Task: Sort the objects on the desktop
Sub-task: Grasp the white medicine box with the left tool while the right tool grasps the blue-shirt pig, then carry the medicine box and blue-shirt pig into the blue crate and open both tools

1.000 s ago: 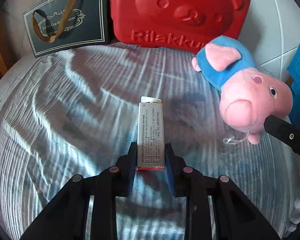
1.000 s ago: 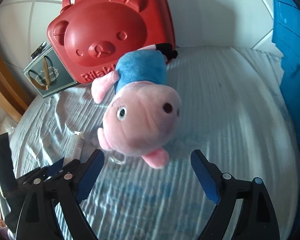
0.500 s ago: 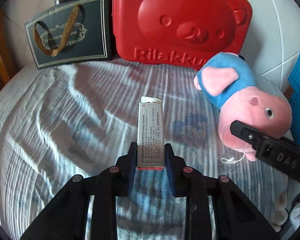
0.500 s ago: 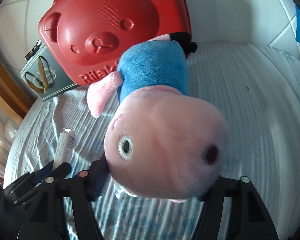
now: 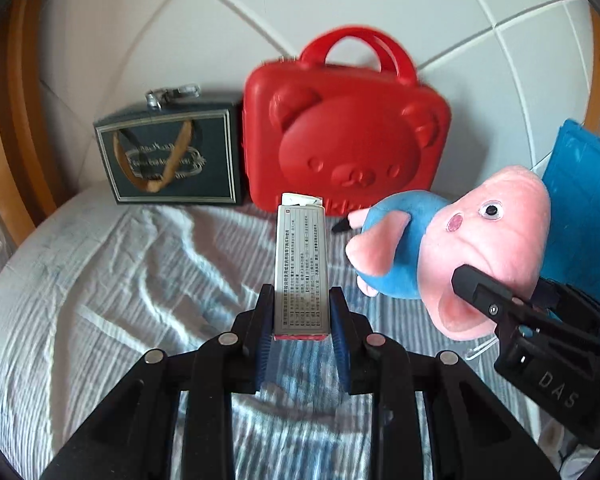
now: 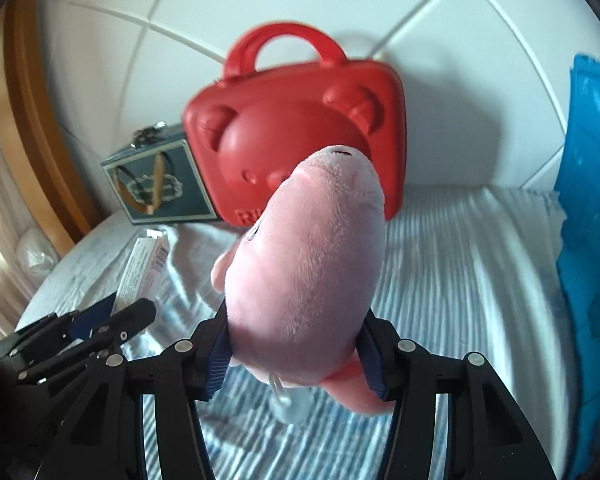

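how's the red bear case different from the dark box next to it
The red bear case is glossy moulded plastic with rounded corners and a raised bear face; the dark box is flat-faced and square-cornered, with a pale printed border. The case is taller and wider than the box. The case has a looped red handle on top; the box has a metal clasp there. Both stand upright, side by side against the white padded backboard.

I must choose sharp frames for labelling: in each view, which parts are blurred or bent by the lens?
Left wrist view: the red case has a smeared handle, the small box in the left gripper is sharp, and the wall seams curve. Right wrist view: the plush pig is soft and close, the red case is smeared, and the corners are dark.
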A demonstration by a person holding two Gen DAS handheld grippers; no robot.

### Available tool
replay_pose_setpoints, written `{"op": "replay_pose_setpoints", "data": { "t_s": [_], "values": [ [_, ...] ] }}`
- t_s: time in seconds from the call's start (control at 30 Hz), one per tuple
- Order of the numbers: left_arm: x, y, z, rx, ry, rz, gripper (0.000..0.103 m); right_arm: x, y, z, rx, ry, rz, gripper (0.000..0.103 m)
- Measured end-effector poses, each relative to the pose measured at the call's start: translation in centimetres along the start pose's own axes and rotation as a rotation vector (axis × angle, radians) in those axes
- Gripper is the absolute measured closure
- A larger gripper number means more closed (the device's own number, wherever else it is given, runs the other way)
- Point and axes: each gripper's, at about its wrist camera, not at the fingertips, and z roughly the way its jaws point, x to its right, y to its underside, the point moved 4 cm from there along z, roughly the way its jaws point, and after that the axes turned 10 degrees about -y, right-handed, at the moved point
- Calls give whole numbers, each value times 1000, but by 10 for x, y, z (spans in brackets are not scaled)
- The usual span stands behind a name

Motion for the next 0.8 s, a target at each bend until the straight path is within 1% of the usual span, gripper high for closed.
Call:
{"op": "replay_pose_setpoints", "data": {
  "t_s": [0.17, 0.2, 0.33, 0.5, 0.67, 0.8],
  "values": [
    [-14, -9, -56, 71, 0, -18, 77, -34, -12, -55, 73, 1, -62, 49],
    [-17, -11, -71, 91, 0, -20, 77, -42, -14, -74, 98, 5, -78, 49],
    [-26, -14, -119, 154, 8, -27, 77, -72, -21, -121, 173, 19, -119, 49],
    [-31, -11, -179, 230, 25, -17, 77, -97, -19, -182, 261, 39, -145, 49],
    [-29, -4, -219, 275, 62, -3, 77, -112, -10, -234, 329, 71, -153, 49],
    [-25, 3, -239, 296, 84, 11, 77, -120, -2, -267, 367, 100, -151, 49]
  ]
}}
